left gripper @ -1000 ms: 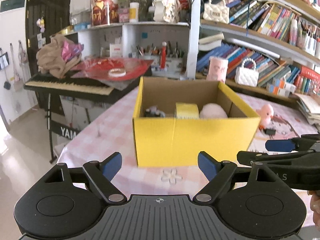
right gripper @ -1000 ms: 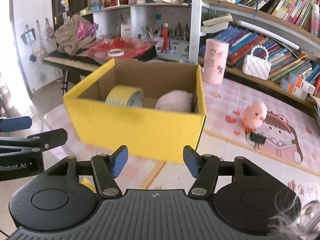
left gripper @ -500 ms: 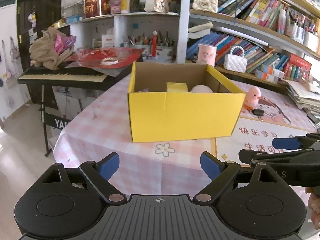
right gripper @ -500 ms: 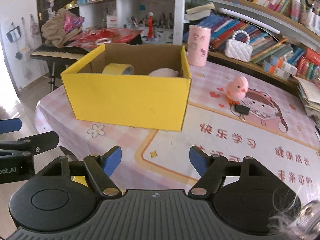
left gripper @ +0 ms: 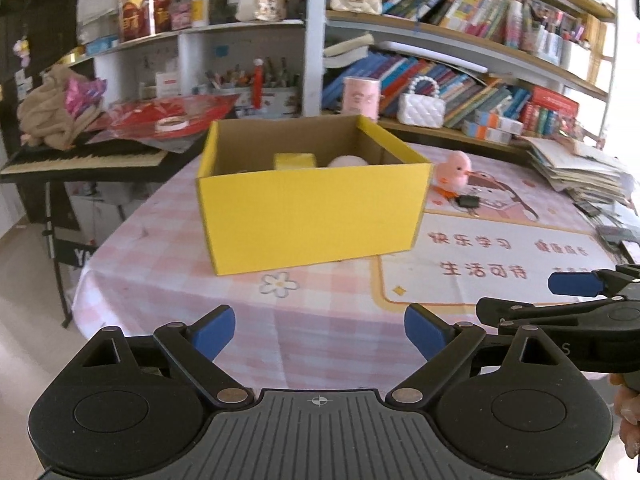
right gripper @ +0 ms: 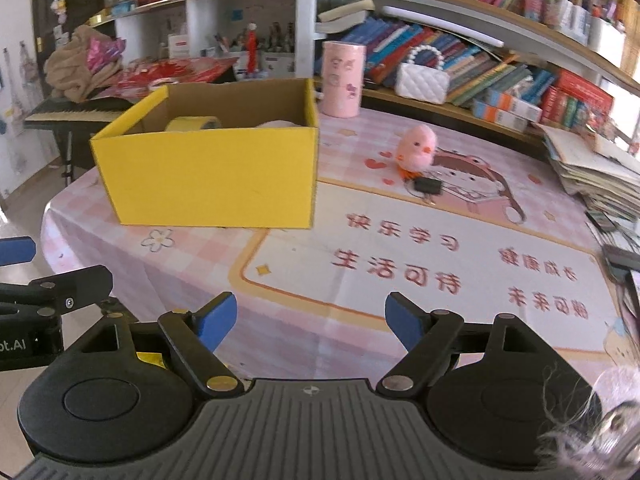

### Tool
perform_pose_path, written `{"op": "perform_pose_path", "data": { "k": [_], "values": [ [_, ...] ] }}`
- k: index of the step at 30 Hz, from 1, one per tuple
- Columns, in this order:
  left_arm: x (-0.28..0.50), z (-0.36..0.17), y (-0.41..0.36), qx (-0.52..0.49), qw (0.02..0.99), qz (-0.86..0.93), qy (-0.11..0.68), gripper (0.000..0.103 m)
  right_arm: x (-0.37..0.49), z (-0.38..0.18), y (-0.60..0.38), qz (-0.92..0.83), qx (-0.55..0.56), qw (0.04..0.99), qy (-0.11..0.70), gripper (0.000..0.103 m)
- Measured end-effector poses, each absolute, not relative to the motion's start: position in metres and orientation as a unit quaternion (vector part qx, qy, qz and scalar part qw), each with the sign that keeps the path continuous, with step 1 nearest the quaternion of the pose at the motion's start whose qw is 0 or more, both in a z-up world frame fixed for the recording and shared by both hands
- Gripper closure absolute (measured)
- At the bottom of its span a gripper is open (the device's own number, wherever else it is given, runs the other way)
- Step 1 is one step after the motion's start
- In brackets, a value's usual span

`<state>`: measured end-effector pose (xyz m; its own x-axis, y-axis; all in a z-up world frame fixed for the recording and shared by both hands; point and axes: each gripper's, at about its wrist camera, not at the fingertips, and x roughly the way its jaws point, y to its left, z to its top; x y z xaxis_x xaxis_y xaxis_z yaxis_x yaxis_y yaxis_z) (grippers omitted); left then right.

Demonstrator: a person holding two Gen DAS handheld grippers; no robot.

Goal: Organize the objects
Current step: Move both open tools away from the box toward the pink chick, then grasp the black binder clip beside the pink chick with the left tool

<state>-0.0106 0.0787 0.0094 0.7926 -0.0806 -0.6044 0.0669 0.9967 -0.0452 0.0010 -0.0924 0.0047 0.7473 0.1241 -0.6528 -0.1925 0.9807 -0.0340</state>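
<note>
While both hand-held grippers gape empty, yellow box (right gripper: 208, 176) holds tape roll (right gripper: 194, 123) — pink plush (right gripper: 278, 123).

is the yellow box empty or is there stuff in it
Not empty. Over the open top of the yellow box, a roll of yellow tape and a pale pink fluffy thing show inside. Anything lower is hidden by the front wall.

An open yellow cardboard box (left gripper: 312, 204) with a brown inside stands upright on the pink checked worktop (left gripper: 320, 312). Inside it a roll of yellow tape (right gripper: 193, 123) stands on edge, and a pale pink fluffy ball (right gripper: 277, 124) lies beside it. A pink plush chick (right gripper: 416, 148) stands upright on the worktop, near the box's right side but apart from it, with a small black clip (right gripper: 428, 186) just in front of it.
</note>
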Motion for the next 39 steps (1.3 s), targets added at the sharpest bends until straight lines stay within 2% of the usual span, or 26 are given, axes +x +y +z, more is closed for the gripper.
{"op": "perform_pose_path", "data": {
  "k": [22,39],
  "values": [
    [0.023,0.009,-0.009,0.014,0.934,-0.151,0.323,0.009,-0.012,0.004,-0.184,-0.033,-0.018,0.935,0.353,0.021],
    [0.086,0.007,-0.091,0.019,0.935,-0.146,0.323,0.010,0.061,0.011,-0.264,-0.034,-0.007,0.942,0.334,0.021]
  ]
}}
